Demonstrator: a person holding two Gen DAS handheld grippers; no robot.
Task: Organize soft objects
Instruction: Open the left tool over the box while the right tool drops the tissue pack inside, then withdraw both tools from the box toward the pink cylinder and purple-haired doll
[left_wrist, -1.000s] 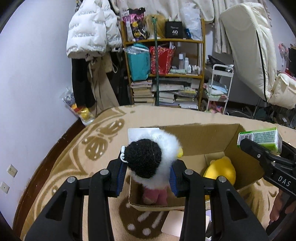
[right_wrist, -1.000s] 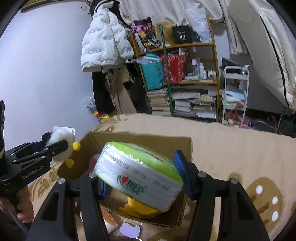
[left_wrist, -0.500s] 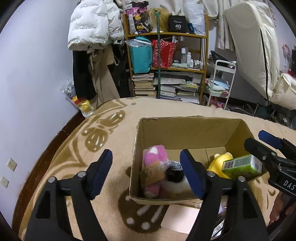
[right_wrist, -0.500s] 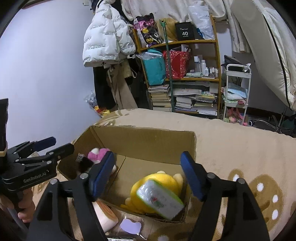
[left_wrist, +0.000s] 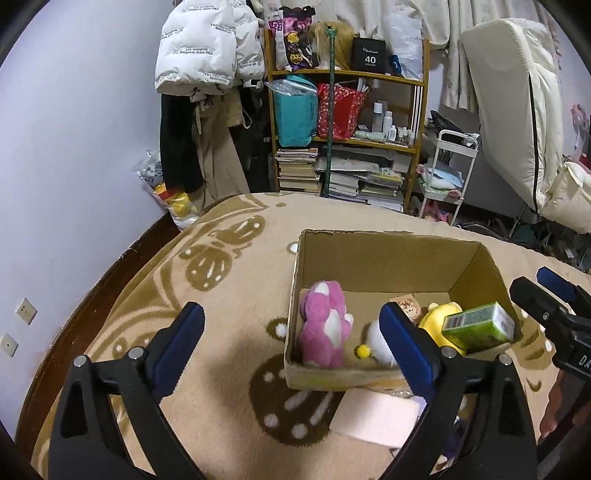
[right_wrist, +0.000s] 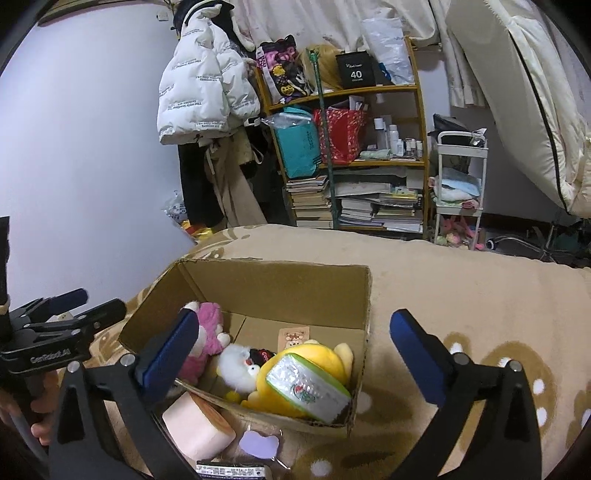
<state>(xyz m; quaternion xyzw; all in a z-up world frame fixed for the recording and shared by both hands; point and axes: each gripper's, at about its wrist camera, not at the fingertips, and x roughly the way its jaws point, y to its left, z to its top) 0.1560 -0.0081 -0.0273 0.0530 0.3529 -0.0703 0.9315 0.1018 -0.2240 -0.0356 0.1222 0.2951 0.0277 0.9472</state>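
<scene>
Tongs on both sides stand wide apart and empty: the left tongs and the right tongs have just been opening, and nothing sits between the pads of either pair. What they carried now lies in the cardboard box ahead of and below them. The white fluffy toy rests beside the pink plush, in front of your left tongs. The green tissue pack lies tilted on the yellow plush, under your right tongs. Lift both pairs straight up and back so a pad does not catch the near box wall. Judging by what is left out, go next for the pale pink block and the purple heart, both just short of the box, below your right tongs. Come down with the pads wide, square the block, and squeeze gently, since it looks soft.
</scene>
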